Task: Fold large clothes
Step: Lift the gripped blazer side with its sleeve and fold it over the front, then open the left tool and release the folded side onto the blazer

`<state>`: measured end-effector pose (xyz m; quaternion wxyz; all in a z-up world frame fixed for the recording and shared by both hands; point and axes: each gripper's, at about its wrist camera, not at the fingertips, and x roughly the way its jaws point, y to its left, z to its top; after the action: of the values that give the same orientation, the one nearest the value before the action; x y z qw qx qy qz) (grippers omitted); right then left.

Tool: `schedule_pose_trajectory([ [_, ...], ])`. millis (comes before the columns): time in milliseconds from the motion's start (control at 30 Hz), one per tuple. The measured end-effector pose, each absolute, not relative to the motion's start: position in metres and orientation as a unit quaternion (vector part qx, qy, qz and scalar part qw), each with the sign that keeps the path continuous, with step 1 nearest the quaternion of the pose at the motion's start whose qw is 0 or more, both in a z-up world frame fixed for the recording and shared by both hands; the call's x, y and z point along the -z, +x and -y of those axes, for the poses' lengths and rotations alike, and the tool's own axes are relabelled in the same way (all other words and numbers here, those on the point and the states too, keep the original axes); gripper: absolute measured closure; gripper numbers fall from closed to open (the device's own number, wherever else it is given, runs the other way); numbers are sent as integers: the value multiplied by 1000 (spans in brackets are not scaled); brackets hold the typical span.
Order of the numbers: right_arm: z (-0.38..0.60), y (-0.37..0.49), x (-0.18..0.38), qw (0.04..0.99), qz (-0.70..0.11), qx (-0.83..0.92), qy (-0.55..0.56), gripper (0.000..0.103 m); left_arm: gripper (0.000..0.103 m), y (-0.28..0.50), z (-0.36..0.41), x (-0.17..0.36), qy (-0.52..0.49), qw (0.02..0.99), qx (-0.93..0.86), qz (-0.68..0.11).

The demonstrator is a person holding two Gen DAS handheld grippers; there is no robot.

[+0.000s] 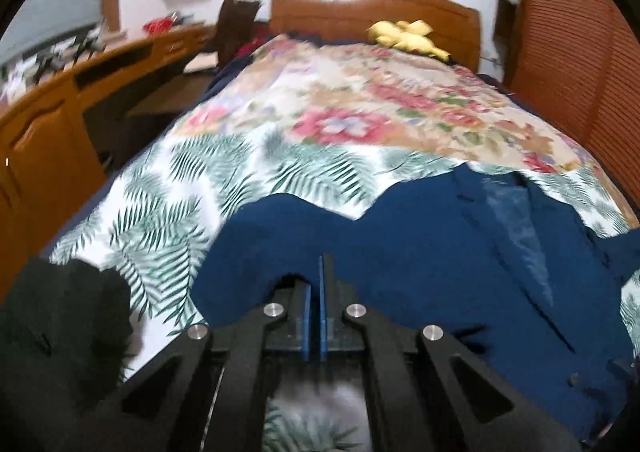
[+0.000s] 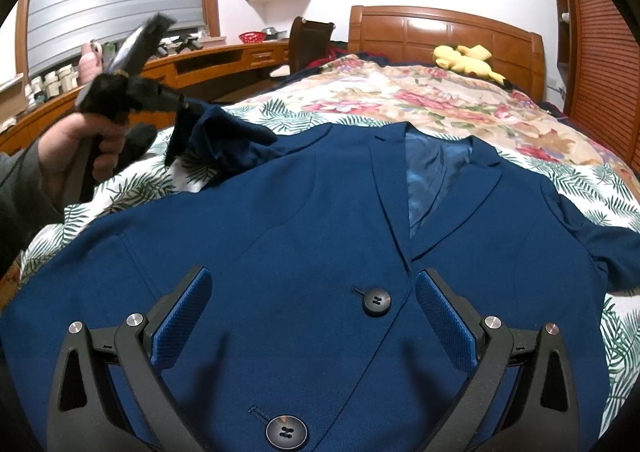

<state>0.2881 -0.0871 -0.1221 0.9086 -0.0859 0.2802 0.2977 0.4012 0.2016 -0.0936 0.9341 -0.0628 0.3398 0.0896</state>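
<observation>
A navy blue jacket point(image 2: 304, 236) lies front up on the bed, lapels and lining toward the headboard, two black buttons point(image 2: 376, 302) showing. My right gripper point(image 2: 312, 284) is open, low over the jacket's front near the upper button. In the right wrist view my left gripper point(image 2: 188, 106) is shut on the jacket's left sleeve point(image 2: 228, 140) and holds it lifted above the bed. In the left wrist view the jacket point(image 1: 400, 252) lies ahead, and the left gripper point(image 1: 316, 272) has its blue pads nearly together on the cloth.
The bed has a palm-leaf sheet point(image 2: 280, 112) and a floral cover point(image 2: 420, 92). A yellow plush toy point(image 2: 466, 58) lies by the wooden headboard point(image 2: 444, 32). A curved wooden desk point(image 2: 208, 62) and a chair point(image 2: 310, 38) stand to the left. A dark garment point(image 1: 60, 312) lies at the bed's left.
</observation>
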Motion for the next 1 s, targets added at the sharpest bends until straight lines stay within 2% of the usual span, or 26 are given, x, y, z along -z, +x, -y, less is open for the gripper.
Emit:
schedule_pose_trajectory([
  [233, 103, 284, 111, 907, -294, -296, -64, 0, 103, 386, -143, 48, -33, 948, -38, -315],
  [633, 168, 256, 75, 934, -256, -241, -58, 0, 103, 337, -40, -6, 29, 959, 39, -280],
  [800, 175, 252, 76, 937, -253, -232, -67, 0, 103, 315, -12, -2, 45, 955, 60, -286],
  [1000, 176, 255, 84, 936, -265, -221, -71, 0, 103, 297, -3, 27, 46, 945, 72, -315],
])
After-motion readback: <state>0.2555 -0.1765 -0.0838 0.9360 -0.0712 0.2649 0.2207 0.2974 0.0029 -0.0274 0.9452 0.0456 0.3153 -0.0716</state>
